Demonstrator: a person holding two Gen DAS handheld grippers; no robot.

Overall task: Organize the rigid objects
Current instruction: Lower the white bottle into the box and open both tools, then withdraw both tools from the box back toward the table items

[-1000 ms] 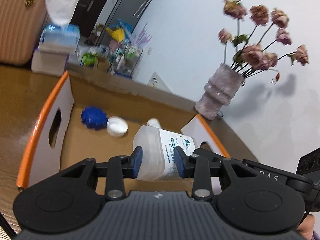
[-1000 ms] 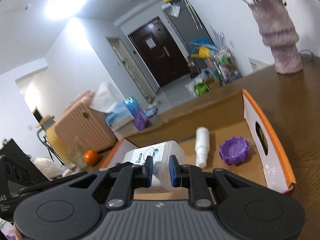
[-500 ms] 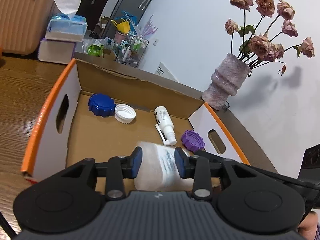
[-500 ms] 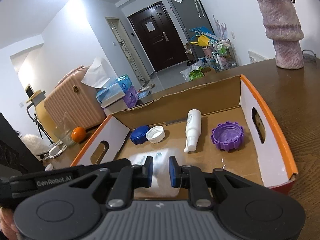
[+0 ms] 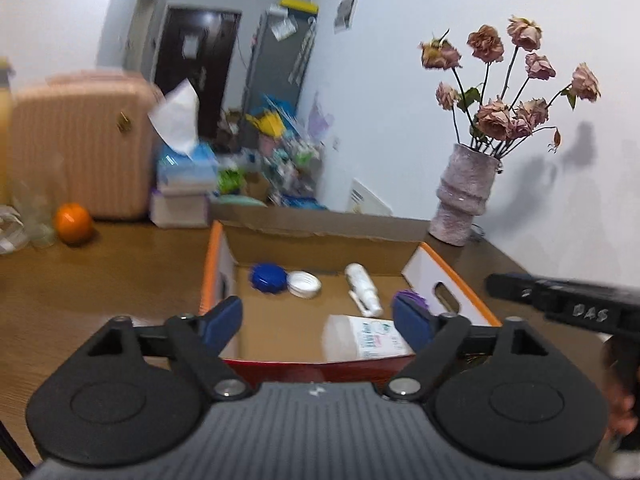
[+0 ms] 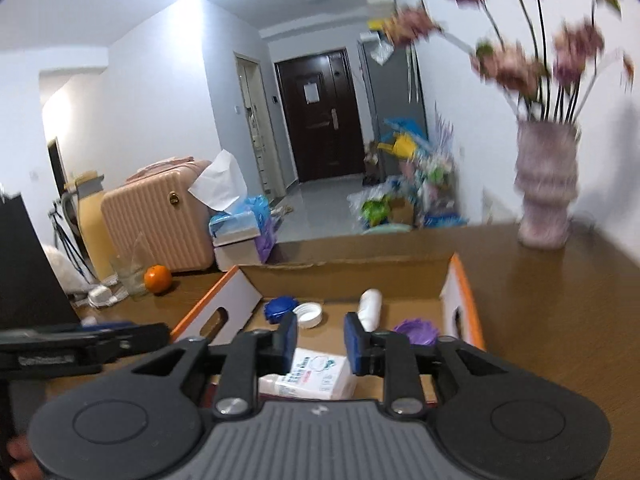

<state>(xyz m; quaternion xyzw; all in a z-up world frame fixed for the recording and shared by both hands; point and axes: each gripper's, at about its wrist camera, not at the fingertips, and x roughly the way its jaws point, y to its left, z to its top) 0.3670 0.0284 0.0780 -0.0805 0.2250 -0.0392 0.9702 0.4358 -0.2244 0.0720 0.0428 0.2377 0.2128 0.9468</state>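
Release step, by the look of it. Left gripper spread wide and empty; right gripper parted too, holding nothing. Labelled translucent bottle on its side inside the cardboard box, near the front wall (the same bottle seen just below and between the right fingers). Deeper in: blue cap, white cap, small spray bottle, purple cap. Next, probably: clearing the box rim, then finding another loose item; none identifiable on the table beyond an orange.
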